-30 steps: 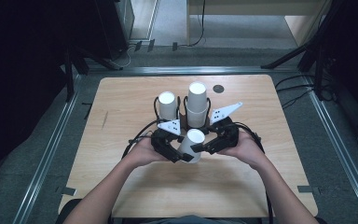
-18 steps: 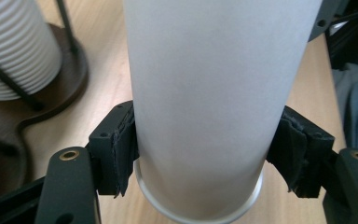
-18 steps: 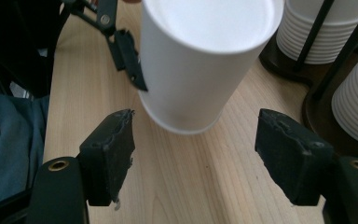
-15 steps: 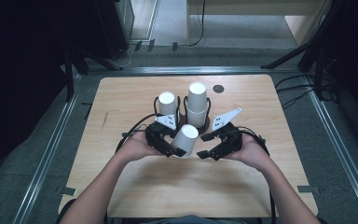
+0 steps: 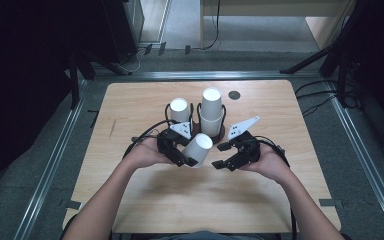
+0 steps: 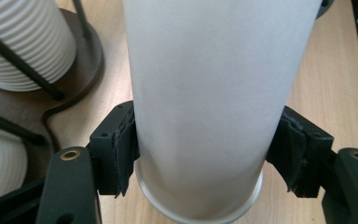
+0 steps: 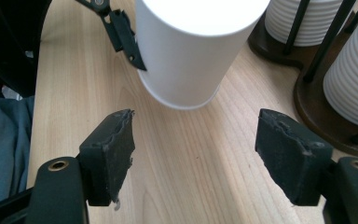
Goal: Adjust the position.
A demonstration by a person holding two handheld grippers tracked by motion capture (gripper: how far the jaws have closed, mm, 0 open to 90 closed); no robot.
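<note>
A plain white paper cup (image 5: 199, 148) is held upside down, its closed end up and its rim low over the table. My left gripper (image 5: 189, 159) is shut on it. In the left gripper view both pads (image 6: 123, 149) press the cup (image 6: 205, 93) just above its rim. My right gripper (image 5: 221, 156) stands open a little to the right of the cup and does not touch it. In the right gripper view bare wood lies between my right gripper's (image 7: 196, 149) jaws, and the cup (image 7: 191, 51) stands beyond them with a left finger (image 7: 123, 35) against its side.
A dark wooden cup holder (image 5: 198, 131) with black wire rods stands just behind the hands. It carries two stacks of ribbed white cups (image 5: 179, 110) (image 5: 211, 107). A small black disc (image 5: 234, 94) lies near the far edge of the wooden table (image 5: 155, 200).
A second ago both grippers were at the cup. The right gripper has since drawn back to the right, and the left gripper has carried the cup slightly left.
</note>
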